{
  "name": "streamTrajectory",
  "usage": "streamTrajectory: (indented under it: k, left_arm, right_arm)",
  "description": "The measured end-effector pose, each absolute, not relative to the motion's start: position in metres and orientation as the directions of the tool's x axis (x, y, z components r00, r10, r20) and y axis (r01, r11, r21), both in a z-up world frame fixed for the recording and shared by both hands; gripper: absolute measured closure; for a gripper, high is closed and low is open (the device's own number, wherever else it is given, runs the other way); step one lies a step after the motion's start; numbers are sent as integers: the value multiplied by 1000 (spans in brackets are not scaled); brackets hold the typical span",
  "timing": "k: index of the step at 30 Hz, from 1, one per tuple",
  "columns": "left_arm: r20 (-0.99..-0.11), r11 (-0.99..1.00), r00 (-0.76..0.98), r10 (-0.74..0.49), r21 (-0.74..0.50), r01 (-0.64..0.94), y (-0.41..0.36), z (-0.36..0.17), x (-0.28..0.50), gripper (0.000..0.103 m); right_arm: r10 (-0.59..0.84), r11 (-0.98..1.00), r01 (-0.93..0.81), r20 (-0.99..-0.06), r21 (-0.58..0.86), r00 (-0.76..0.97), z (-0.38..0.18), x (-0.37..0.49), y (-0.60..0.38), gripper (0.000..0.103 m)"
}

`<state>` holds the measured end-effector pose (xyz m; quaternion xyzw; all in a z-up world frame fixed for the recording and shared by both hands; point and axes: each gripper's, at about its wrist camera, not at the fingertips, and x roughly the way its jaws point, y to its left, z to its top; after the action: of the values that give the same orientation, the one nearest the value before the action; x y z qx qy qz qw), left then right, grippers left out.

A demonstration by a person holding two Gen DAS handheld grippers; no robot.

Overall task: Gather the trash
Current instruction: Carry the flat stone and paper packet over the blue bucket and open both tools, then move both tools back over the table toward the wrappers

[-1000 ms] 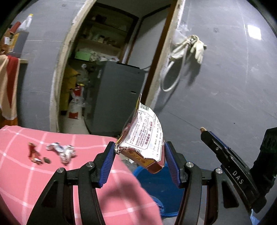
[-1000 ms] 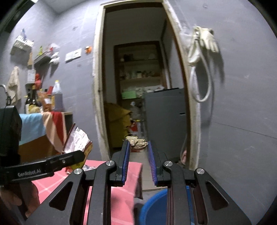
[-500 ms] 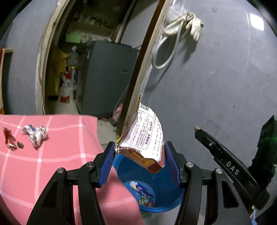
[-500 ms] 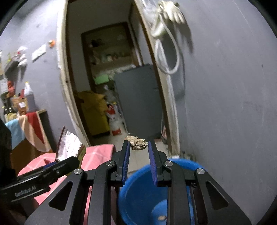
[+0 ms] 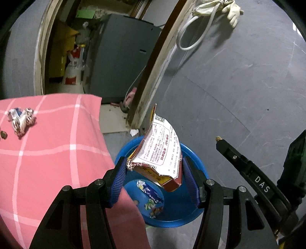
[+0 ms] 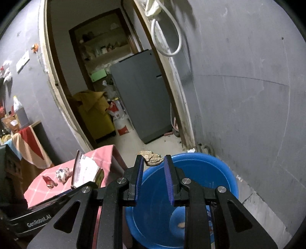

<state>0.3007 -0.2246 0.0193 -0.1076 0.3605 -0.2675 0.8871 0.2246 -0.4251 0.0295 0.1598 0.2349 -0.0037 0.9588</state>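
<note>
Left fingers (image 5: 122,173) clamp a torn packet (image 5: 160,153), right fingers (image 6: 168,172) pinch a brown scrap (image 6: 153,157), both over the blue basin (image 6: 225,168)

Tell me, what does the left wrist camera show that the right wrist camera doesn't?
Only the left wrist view shows a glove hung on the wall and a wrapper lying in the basin. Only the right wrist view shows the brown crumpled scrap pinched by the right gripper, plus a cluttered side table. Both show the blue basin, the pink cloth and the torn packet in the left gripper.
</note>
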Motion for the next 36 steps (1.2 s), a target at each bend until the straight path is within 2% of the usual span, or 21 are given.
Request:
streamTrajectory:
  k: [6, 8, 10, 17, 20, 22, 26, 27, 28, 30, 32, 34, 36]
  left_arm:
    - [-598, 827, 572, -561, -404, 390, -223, 10, 308, 50]
    - [-601, 827, 569, -562, -409, 385, -224, 11, 311, 46]
    - [-597, 825, 569, -565, -413, 386, -223, 12, 310, 44]
    - [-588, 831, 587, -556, -406, 380, -218, 15, 306, 44]
    - [-565, 839, 622, -543, -398, 371, -209, 20, 302, 42]
    - [-542, 844, 650, -532, -395, 362, -200, 24, 299, 34]
    - [-490, 859, 712, -503, -377, 347, -179, 37, 290, 33]
    - [-480, 867, 729, -488, -364, 341, -174, 40, 288, 33]
    - [-471, 874, 743, -475, -352, 336, -170, 43, 286, 33]
    - [-447, 889, 776, -445, -322, 324, -160, 48, 281, 30]
    - [-423, 901, 803, -420, -299, 314, -153, 54, 277, 13]
    - [-381, 915, 840, -386, -272, 297, -143, 59, 270, 8]
    - [-346, 927, 867, -359, -243, 287, -134, 64, 263, 7]
  right_arm:
    - [64, 942, 99, -461, 321, 885, 27, 227, -430, 81]
    - [65, 941, 101, -465, 324, 883, 27, 227, -431, 80]
    - [64, 940, 104, -467, 324, 882, 29, 231, -428, 75]
    - [55, 938, 110, -456, 327, 888, 29, 231, -430, 71]
    - [52, 939, 104, -436, 326, 899, 30, 228, -429, 65]
    - [49, 942, 95, -412, 322, 910, 32, 224, -427, 55]
    - [51, 951, 67, -365, 303, 930, 39, 220, -419, 50]
    - [51, 954, 59, -354, 294, 934, 40, 219, -416, 47]
    - [53, 956, 52, -344, 288, 938, 42, 219, -414, 38]
    - [58, 960, 33, -316, 278, 947, 45, 217, -408, 27]
    - [66, 964, 14, -288, 265, 955, 48, 215, -401, 25]
    - [72, 969, -6, -263, 245, 962, 52, 214, -394, 20]
    - [81, 975, -29, -230, 221, 970, 55, 211, -384, 15]
